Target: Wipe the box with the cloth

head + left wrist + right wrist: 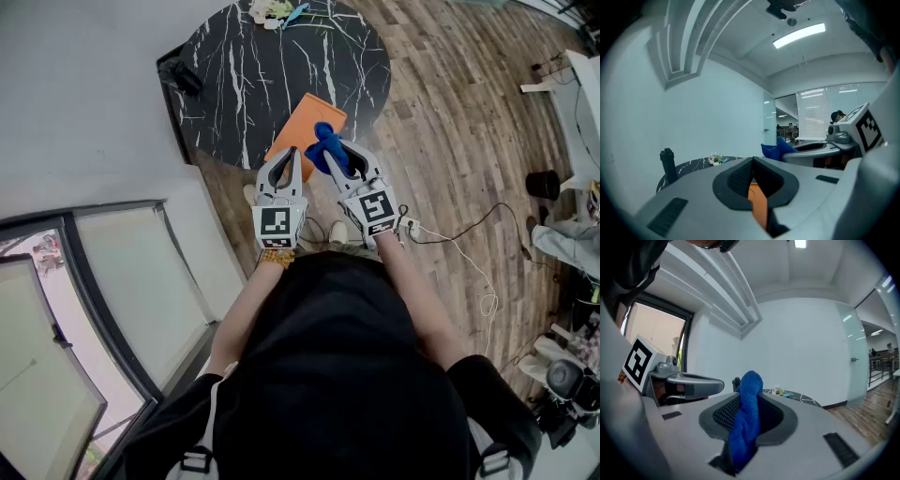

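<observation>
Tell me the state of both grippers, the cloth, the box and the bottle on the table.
Left gripper: jaws shut, nothing between them.
Right gripper: jaws shut on the blue terry cloth.
Blue terry cloth: bunched, clamped, sticking out past the jaw tips.
Flat orange box: lying at the edge of the round black marble table, not held.
Black bottle: upright on the table.

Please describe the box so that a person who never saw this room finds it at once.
Find the round black marble table. At its near edge lies the box, flat and rectangular. It alone is orange; the clutter at the far edge is small and pale.
</observation>
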`<state>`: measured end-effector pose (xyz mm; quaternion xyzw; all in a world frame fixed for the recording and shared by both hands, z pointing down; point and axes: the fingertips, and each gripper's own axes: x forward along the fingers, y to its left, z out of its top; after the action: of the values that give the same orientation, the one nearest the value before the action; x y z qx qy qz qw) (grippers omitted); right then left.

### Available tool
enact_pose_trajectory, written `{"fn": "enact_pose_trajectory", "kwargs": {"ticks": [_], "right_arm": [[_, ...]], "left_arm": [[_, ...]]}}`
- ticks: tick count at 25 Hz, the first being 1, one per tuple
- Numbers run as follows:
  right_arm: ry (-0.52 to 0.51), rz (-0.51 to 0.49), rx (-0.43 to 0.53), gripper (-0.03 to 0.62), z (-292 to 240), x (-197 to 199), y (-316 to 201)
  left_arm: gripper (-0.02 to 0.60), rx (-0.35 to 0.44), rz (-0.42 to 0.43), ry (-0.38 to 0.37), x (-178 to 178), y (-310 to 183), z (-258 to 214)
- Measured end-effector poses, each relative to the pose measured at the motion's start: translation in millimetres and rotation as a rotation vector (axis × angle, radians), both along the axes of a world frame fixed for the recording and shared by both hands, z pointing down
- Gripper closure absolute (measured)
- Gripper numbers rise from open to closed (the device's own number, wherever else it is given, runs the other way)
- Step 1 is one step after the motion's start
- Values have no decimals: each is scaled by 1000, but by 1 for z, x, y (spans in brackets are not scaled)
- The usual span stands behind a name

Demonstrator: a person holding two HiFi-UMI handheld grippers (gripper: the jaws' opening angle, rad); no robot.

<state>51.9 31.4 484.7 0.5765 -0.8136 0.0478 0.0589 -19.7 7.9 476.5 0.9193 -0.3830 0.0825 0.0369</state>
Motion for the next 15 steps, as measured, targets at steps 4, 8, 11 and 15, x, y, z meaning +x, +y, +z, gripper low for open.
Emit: {"fn": "enact_pose_trajectory", "kwargs": {"ticks": [4, 8, 11, 15], "right_arm": [[-47, -31, -5, 504, 2, -1, -13], [-43, -31, -41, 493, 12, -3, -27], [-25, -13, -77, 488, 17, -2, -42], [-3, 15, -135, 488, 31, -5, -59]], "left_arm": [[578, 5, 39, -7, 10, -12, -2], [577, 25, 109, -40, 12, -26, 1], [577, 6, 218, -63, 14, -36, 4], [577, -26, 443, -113, 8, -37, 21]]}}
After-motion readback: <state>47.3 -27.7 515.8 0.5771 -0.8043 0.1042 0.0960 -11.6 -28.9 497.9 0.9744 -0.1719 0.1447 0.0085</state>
